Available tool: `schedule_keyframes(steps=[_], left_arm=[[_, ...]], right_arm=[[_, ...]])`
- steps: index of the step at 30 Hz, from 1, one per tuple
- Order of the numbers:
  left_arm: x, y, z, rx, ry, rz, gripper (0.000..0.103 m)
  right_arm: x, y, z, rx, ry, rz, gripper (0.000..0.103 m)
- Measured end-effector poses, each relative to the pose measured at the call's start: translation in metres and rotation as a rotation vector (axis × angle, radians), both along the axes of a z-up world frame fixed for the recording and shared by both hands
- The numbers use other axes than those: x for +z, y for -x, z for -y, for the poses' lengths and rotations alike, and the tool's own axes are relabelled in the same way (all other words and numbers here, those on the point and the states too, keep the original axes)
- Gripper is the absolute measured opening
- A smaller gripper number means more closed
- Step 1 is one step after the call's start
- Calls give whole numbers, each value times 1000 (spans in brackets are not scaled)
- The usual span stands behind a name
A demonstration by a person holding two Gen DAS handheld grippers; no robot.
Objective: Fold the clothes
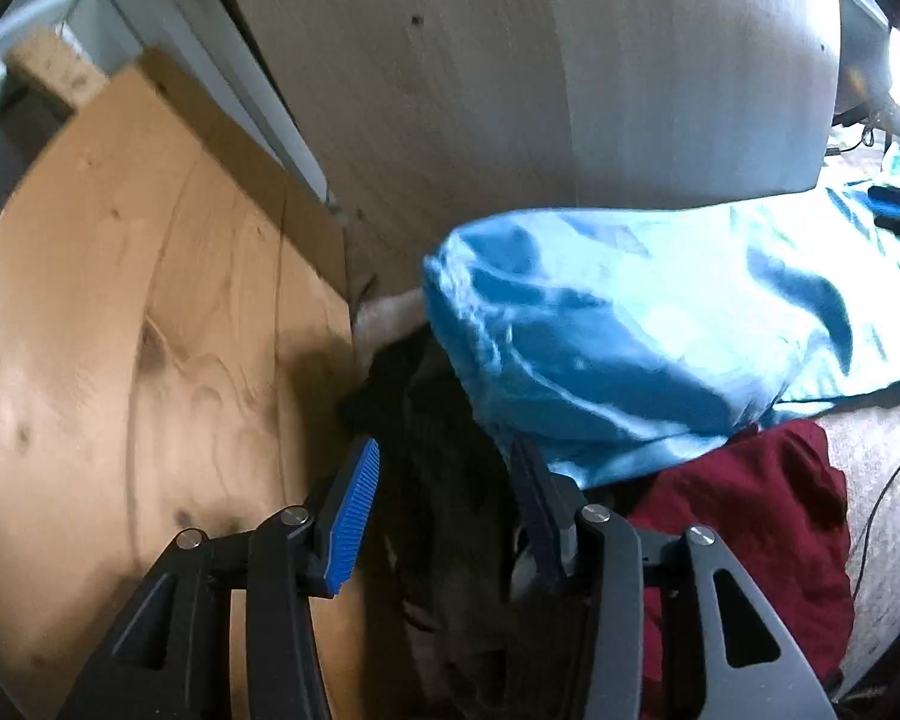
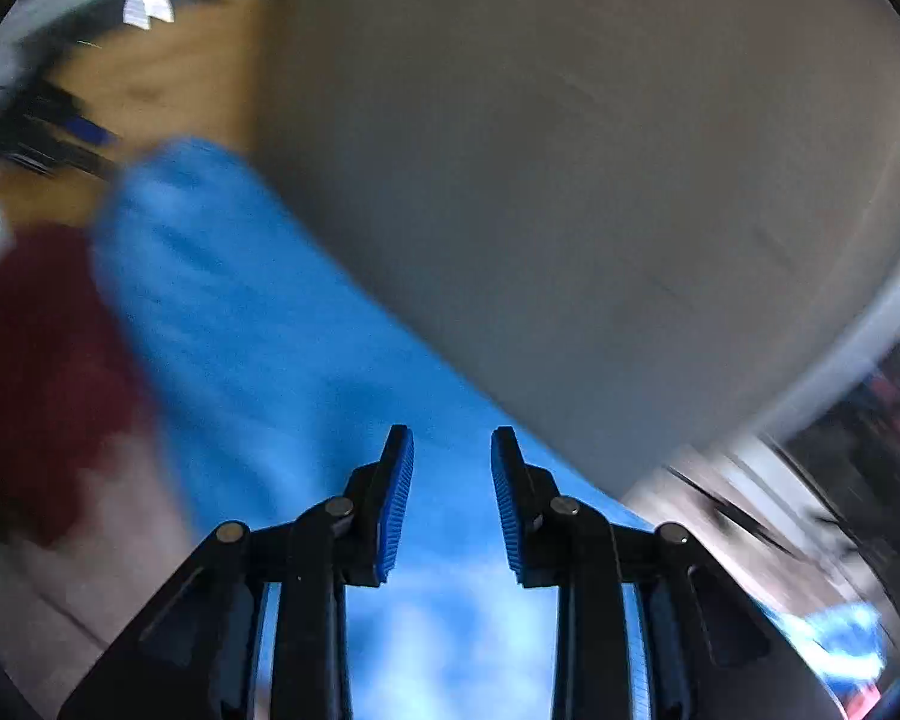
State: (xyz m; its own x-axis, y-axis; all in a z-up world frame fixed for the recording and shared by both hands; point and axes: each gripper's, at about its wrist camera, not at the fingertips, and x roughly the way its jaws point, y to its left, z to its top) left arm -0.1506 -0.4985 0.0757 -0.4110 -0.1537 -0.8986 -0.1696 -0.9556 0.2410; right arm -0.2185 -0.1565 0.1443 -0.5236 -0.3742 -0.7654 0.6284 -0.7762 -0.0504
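— Where's the cloth?

— The blue cloth [image 1: 660, 336] lies ahead of my left gripper [image 1: 444, 486] and off to its right, bunched in glossy folds, one edge draped over the tip of the right finger. In the right wrist view the same blue cloth [image 2: 258, 324] runs under my right gripper [image 2: 453, 480] and away to its upper left.

— And the grippers?

— Both are released. The left one's jaws stand wide, nothing pinched between them; it points down at a dark garment [image 1: 450, 480] that fills the gap. The right one's jaws are parted too, blue fabric showing between and below them, but I cannot tell whether the pads touch it.

— What else is around?

— A red garment [image 1: 750, 528] lies to the right of the left gripper, just under the blue cloth's near edge. A wooden board [image 1: 120, 330] is to its left, and a pale panel [image 1: 510, 90] stands beyond the clothes. From the right gripper the panel [image 2: 570, 180] fills the view ahead.

— Anything unclear?

— The right wrist view is smeared throughout; the red garment [image 2: 36, 372] at far left is only a blur. The dark garment is too shadowed to make out its shape. Clutter at the far right is too small to read.
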Motion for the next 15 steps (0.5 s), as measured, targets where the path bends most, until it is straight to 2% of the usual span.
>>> schedule_keyframes(steps=[2, 4, 5, 8, 9, 13, 14, 15], left_arm=[[-3, -3, 0, 0, -22, 3, 43], [-2, -6, 3, -10, -62, 3, 43], [-2, -7, 1, -18, -63, 4, 43], [-3, -11, -1, -36, -69, 5, 43], [-4, -11, -1, -39, -78, 6, 43], [-11, -8, 0, -34, -107, 11, 43], [-13, -6, 1, -30, -113, 13, 43], [-14, -5, 2, -25, -119, 15, 43]], right_arm=[[6, -9, 43, 104, 88, 21, 27], [-4, -16, 98, 200, 38, 20, 27], [-12, -16, 112, 222, 13, 30, 27], [-40, -8, 142, 274, -41, 87, 28], [-49, -6, 149, 278, -66, 110, 32], [-60, -5, 158, 307, -113, 132, 34], [-60, -5, 158, 321, -119, 127, 32], [-61, -2, 157, 324, -128, 134, 11]])
